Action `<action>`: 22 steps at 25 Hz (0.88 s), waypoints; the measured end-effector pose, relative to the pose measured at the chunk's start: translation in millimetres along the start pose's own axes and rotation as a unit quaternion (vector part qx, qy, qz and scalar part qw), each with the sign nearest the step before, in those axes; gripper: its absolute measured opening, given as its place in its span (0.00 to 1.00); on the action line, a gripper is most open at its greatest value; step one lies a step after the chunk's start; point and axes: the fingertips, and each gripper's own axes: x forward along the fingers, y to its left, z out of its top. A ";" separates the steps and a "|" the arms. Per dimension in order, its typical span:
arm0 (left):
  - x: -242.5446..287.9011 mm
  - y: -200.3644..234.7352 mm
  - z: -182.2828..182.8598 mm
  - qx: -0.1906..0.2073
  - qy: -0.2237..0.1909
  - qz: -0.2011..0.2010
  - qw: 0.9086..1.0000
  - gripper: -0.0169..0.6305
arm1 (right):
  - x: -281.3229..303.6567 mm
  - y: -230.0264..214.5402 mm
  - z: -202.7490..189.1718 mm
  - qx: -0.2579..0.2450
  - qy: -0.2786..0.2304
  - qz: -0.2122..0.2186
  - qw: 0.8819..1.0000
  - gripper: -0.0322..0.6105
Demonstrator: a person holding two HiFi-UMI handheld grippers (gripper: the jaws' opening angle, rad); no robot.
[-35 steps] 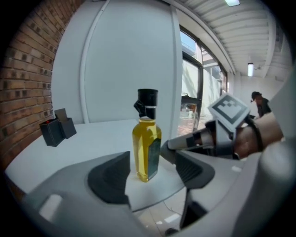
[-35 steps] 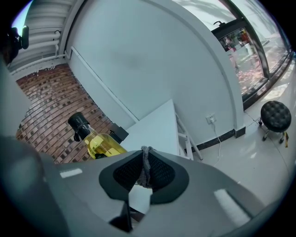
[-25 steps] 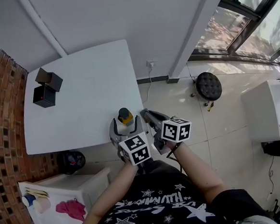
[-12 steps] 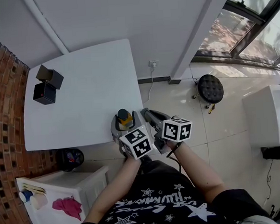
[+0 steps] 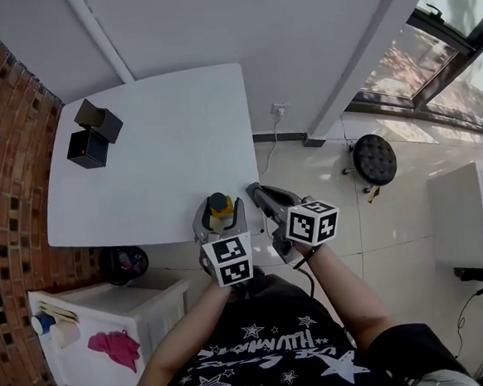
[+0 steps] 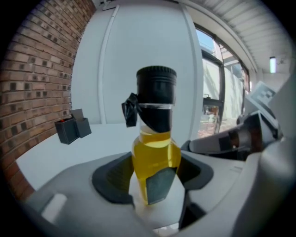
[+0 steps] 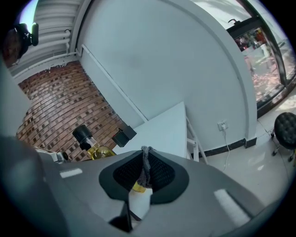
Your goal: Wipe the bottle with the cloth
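table (image 5: 163, 152): white, square, against a pale wall
black boxes (image 5: 88, 147): two, close together, near the table's far left corner
brick wall (image 5: 7, 173): red, along the table's left side
stool (image 5: 375, 159): round, black, below the window (image 5: 431, 56)
socket (image 5: 280, 110): low on the wall, white cable hanging
cabinet (image 5: 138, 308): white, pink fabric (image 5: 116, 348) on it

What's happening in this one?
A person holds a gripper in each hand at the near edge of the table. The fingers of the left gripper have just been closing on the bottle standing there, and now rest against its sides. The right gripper is shut on a cloth, beside the bottle, not touching it.
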 end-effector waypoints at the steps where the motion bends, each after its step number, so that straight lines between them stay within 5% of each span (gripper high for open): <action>1: -1.4 -2.8 0.0 0.013 -0.007 -0.024 1.000 0.45 | 1.3 4.4 1.5 -0.010 0.003 0.007 1.000 0.11; 8: -5.6 -24.0 -1.1 0.091 -0.033 -0.202 0.975 0.45 | 5.5 45.8 15.7 -0.057 0.006 0.081 0.995 0.11; 15: -10.7 -34.1 -3.8 0.143 -0.039 -0.330 0.932 0.45 | -2.3 70.6 25.4 -0.066 0.005 0.126 0.990 0.11; 22: -15.3 -39.4 -5.7 0.181 -0.039 -0.428 0.885 0.45 | -6.1 77.3 28.7 -0.056 -0.001 0.128 0.990 0.11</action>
